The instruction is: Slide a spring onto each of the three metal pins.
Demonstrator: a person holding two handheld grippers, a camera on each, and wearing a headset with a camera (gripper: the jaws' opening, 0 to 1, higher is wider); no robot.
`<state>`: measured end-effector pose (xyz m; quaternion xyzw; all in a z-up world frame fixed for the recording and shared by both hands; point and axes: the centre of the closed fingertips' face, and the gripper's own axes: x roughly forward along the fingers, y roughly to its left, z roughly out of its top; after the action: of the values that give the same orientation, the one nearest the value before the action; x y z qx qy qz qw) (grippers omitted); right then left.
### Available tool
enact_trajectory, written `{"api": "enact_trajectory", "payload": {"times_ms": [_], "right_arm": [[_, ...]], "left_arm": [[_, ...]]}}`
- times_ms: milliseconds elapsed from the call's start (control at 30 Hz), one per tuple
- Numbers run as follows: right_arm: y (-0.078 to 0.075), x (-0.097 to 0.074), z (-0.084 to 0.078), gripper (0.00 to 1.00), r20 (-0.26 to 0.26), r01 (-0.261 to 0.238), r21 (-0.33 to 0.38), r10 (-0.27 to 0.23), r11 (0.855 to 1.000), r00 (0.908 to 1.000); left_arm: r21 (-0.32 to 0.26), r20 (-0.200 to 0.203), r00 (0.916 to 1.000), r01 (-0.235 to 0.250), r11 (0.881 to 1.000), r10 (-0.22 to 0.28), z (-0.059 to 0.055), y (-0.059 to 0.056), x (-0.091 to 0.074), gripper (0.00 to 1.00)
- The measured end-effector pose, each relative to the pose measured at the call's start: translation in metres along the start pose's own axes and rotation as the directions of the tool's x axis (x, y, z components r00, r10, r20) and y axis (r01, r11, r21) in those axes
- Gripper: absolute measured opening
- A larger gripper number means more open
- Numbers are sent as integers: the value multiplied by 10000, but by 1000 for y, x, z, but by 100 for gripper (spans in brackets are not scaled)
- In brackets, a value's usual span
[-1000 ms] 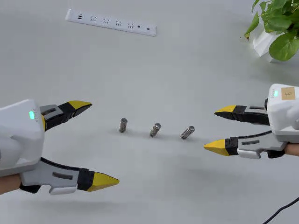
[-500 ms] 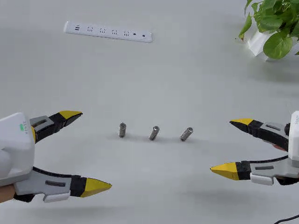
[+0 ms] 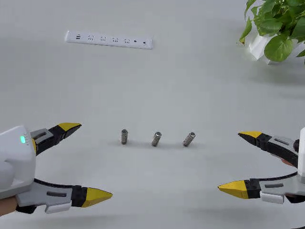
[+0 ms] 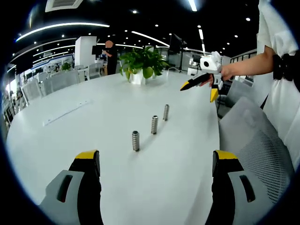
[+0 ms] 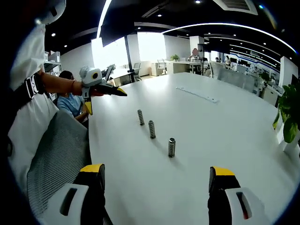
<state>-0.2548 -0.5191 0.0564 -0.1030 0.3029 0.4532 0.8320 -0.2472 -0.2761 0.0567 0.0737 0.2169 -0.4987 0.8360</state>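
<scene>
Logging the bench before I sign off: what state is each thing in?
Left pin: upright, spring on.
Middle pin: upright, spring on.
Right pin: upright, spring on.
Left tongs: open, empty.
Right tongs: open, empty.
Power strip: nothing plugged in.

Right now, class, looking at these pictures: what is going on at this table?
A person holds a tool in each hand. The left tongs and right tongs are both open and empty, hovering on either side of three metal pins that stand in a row on the white table. Each pin appears to have a spring around it already, so the job looks finished.
</scene>
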Motion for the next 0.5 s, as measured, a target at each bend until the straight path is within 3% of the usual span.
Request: {"api": "enact_trajectory", "payload": {"times_ms": [500], "right_arm": [[2,-1,-1,90,98,-6,12,6,10000,10000]], "left_arm": [[36,-110,9999,20,10000,-19,-1,-4,2,99]]}}
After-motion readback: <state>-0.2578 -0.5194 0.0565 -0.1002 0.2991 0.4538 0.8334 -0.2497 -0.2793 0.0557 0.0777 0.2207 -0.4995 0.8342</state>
